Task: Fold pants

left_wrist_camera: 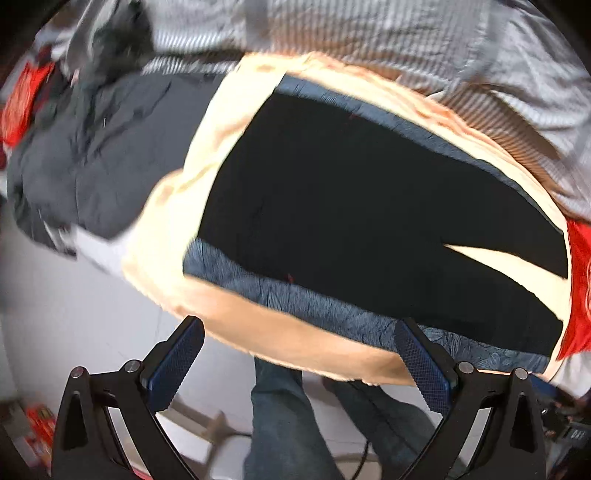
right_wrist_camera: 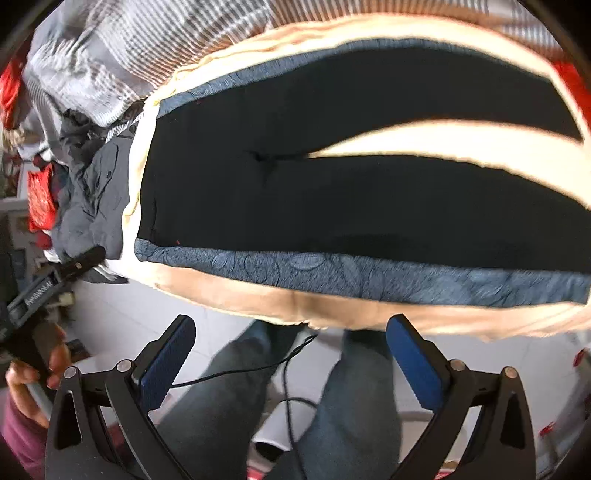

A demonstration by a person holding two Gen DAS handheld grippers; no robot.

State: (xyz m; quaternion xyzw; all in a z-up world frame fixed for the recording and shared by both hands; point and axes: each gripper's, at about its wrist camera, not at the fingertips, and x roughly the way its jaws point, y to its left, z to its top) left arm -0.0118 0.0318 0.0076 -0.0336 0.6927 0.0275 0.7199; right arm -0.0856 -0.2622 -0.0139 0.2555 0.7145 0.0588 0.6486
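Black pants with blue patterned side stripes point(left_wrist_camera: 369, 206) lie flat on a cream sheet point(left_wrist_camera: 207, 147), waistband to the left, the two legs spread apart toward the right. They also show in the right wrist view point(right_wrist_camera: 295, 192). My left gripper point(left_wrist_camera: 299, 339) is open and empty, held off the near edge of the bed by the pants' near stripe. My right gripper point(right_wrist_camera: 291, 332) is open and empty, also off the near edge, below the stripe point(right_wrist_camera: 332, 273).
A heap of grey clothes point(left_wrist_camera: 85, 158) lies left of the pants, also seen in the right wrist view point(right_wrist_camera: 92, 192). A striped grey quilt point(left_wrist_camera: 369, 33) is bunched behind. Red cloth point(left_wrist_camera: 580, 280) lies at the right. The person's jeans-clad legs point(right_wrist_camera: 229, 398) and a cable stand below.
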